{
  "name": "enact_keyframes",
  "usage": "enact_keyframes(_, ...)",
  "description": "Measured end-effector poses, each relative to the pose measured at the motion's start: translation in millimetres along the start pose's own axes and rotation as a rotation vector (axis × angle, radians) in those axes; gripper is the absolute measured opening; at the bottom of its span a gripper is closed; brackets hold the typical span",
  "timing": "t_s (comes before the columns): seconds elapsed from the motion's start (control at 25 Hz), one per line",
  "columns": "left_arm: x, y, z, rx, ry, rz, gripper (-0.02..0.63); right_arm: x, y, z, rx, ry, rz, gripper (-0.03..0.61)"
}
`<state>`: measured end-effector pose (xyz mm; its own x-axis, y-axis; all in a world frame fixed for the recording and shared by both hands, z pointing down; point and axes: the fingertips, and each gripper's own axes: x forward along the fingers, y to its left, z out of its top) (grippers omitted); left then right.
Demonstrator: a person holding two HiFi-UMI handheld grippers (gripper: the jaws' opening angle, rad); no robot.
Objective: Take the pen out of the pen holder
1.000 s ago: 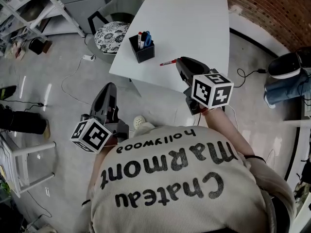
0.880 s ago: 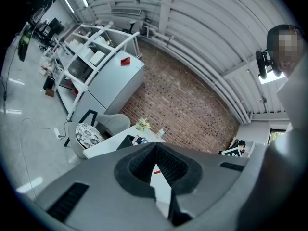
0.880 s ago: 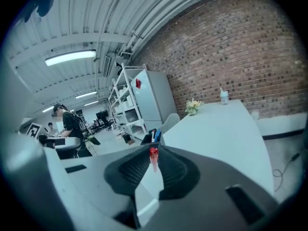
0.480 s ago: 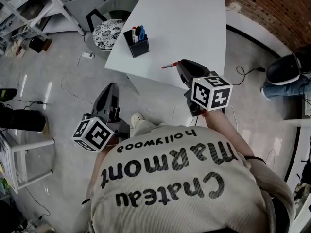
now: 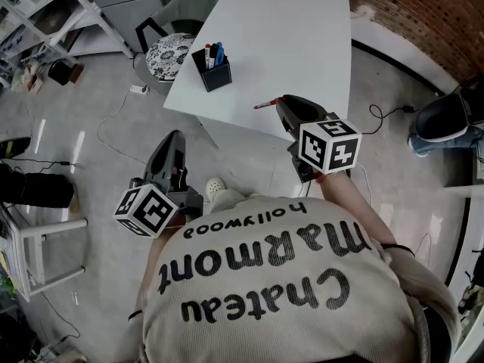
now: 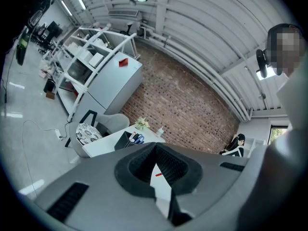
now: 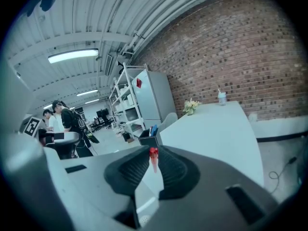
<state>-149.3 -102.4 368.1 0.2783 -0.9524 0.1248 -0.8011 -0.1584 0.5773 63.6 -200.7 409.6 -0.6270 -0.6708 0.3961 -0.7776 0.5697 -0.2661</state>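
A black pen holder (image 5: 212, 71) with several pens stands near the left edge of the white table (image 5: 302, 36). My right gripper (image 5: 281, 103) hangs over the table's near edge, shut on a red-capped pen (image 5: 265, 103) that sticks out to the left. In the right gripper view the red cap (image 7: 153, 153) shows between the jaws, with the holder (image 7: 148, 139) beyond. My left gripper (image 5: 174, 136) is over the floor, left of the table, shut and holding nothing. Along its jaws I see the holder (image 6: 126, 139) and the red pen (image 6: 158, 175).
A chair with a patterned cushion (image 5: 168, 51) stands at the table's left. Shelving (image 5: 45, 13) fills the far left, and a cable (image 5: 113, 134) runs over the floor. A person's shoe (image 5: 446, 116) is at right. A plant (image 7: 191, 106) and bottle (image 7: 221, 97) sit at the table's far end.
Both grippers have drawn back a little from the table, the right one still holding the pen. The holder now lies farther from the pen's tip.
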Motion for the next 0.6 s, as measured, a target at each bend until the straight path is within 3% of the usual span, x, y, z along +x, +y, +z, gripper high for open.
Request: enact_keyframes(0.6,6.2,6.7,2.5,-0.005,0.002,-0.006,0.0,8.0,0.7,-1.1,-0.006,0.009,0.002,0.058)
